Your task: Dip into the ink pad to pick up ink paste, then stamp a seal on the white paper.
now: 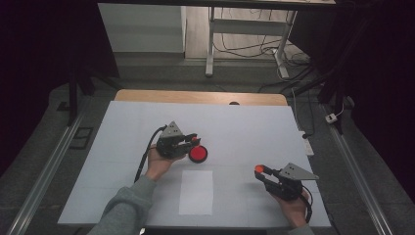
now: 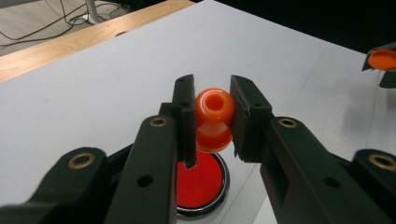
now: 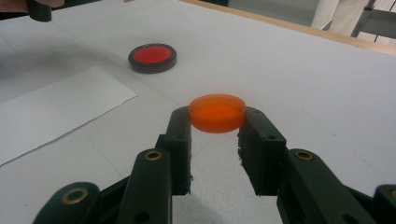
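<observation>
My left gripper (image 2: 212, 112) is shut on an orange knob-shaped piece (image 2: 214, 119) with a hole in its rounded top. It hangs just above a black-rimmed round dish with a red centre (image 2: 201, 184). From above, the left gripper (image 1: 195, 141) sits at the table's middle left beside that dish (image 1: 198, 153). My right gripper (image 3: 217, 122) is shut on a flat orange disc (image 3: 217, 113), holding it level above the white tabletop. In the high view the right gripper (image 1: 260, 171) is at the front right with the disc (image 1: 259, 169) at its tip.
A white sheet of paper (image 1: 196, 192) lies flat on the white table (image 1: 254, 132) near the front edge, between my two hands. A wooden strip (image 1: 200, 96) runs along the far edge. Desk legs and cables stand beyond the table.
</observation>
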Tool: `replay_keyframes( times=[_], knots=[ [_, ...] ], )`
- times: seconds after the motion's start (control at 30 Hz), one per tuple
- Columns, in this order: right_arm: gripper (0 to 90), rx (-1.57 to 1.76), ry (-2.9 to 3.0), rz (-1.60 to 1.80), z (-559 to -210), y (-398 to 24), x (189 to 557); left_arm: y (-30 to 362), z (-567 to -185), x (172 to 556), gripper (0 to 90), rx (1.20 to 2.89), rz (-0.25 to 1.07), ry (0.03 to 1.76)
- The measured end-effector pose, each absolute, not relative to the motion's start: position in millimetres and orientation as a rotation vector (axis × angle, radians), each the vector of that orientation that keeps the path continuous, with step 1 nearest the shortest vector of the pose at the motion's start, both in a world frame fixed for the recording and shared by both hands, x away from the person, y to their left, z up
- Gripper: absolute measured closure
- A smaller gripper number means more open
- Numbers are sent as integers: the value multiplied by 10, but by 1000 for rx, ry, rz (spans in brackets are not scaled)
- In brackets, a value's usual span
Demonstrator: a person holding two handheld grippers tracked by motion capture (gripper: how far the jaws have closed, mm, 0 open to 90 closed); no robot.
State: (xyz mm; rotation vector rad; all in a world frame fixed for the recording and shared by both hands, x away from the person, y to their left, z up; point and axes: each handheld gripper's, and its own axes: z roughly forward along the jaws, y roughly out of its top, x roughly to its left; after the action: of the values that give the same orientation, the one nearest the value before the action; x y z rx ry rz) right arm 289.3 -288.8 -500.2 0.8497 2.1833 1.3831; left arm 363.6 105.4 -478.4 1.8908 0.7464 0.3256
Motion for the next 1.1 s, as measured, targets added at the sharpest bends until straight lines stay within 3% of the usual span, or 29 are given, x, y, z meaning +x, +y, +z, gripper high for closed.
replay_keyframes(
  times=[1.1],
  knots=[
    [648, 852, 2181, 1374, -5009, -2897, 2899, 1098, -4669, 3502, 731, 1941, 235, 665]
  ],
)
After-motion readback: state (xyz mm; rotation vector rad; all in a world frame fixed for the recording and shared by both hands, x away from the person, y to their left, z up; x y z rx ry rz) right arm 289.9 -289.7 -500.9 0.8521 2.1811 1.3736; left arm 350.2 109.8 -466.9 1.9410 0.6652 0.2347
